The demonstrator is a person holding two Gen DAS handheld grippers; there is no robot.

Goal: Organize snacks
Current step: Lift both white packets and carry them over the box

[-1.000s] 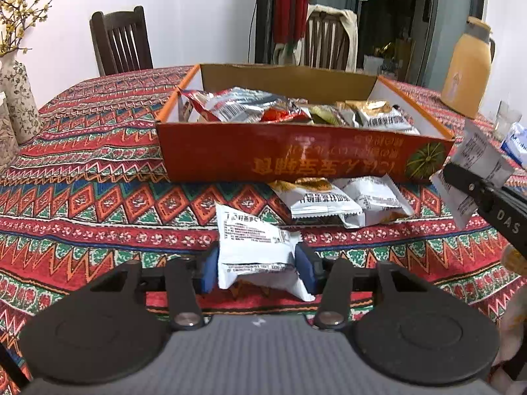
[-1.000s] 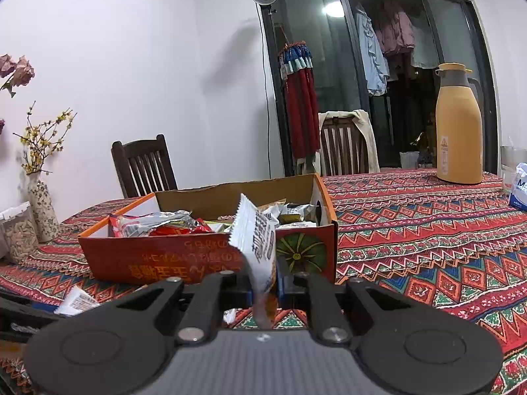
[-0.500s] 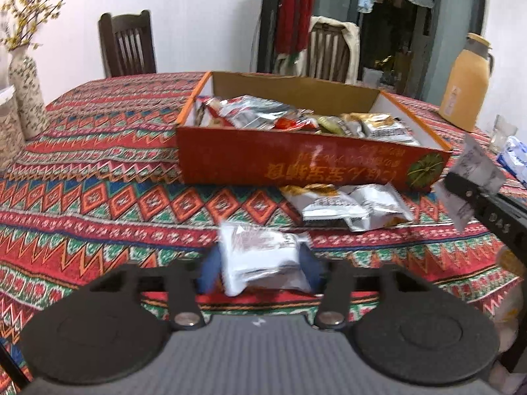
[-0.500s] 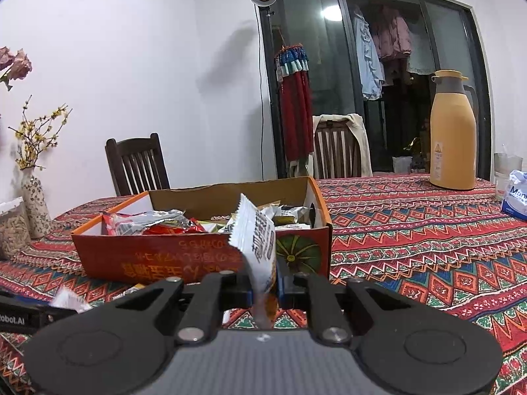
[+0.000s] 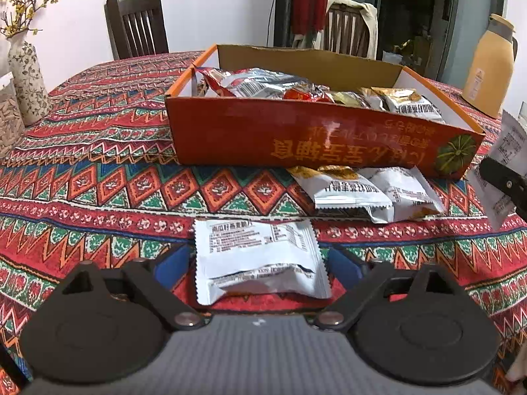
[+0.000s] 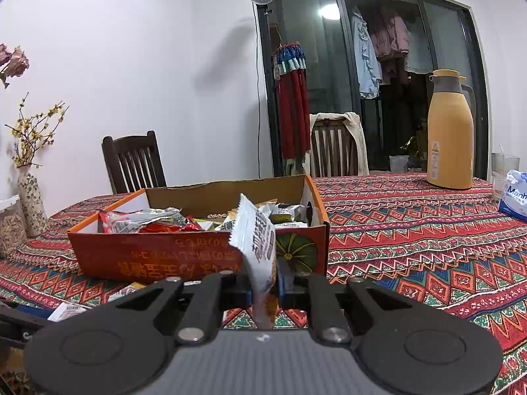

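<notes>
An orange cardboard box [image 5: 296, 138] holding several snack packets stands mid-table, also visible in the right wrist view [image 6: 164, 256]. A white snack packet [image 5: 257, 247] lies flat on the patterned cloth between the blue pads [image 5: 171, 266] of my left gripper [image 5: 257, 265]. Its jaws are opening and the pads stand just off the packet's edges. Two more packets [image 5: 346, 187] rest against the box front. My right gripper [image 6: 263, 283] is shut on an upright white-and-orange packet [image 6: 260, 240], in front of the box's right end. That gripper [image 5: 504, 181] shows at the right edge of the left wrist view.
A yellow thermos [image 6: 449, 138] stands far right, with a glass [image 6: 504, 171] and a blue-white pack [image 6: 515, 194] beside it. A flowered vase [image 5: 26, 79] and a seed jar [image 5: 6, 125] are at the left. Wooden chairs [image 5: 136, 26] stand behind the table.
The left jaws have spread apart and let go of the white packet, which now lies flat on the cloth. The right gripper kept still with its packet.
</notes>
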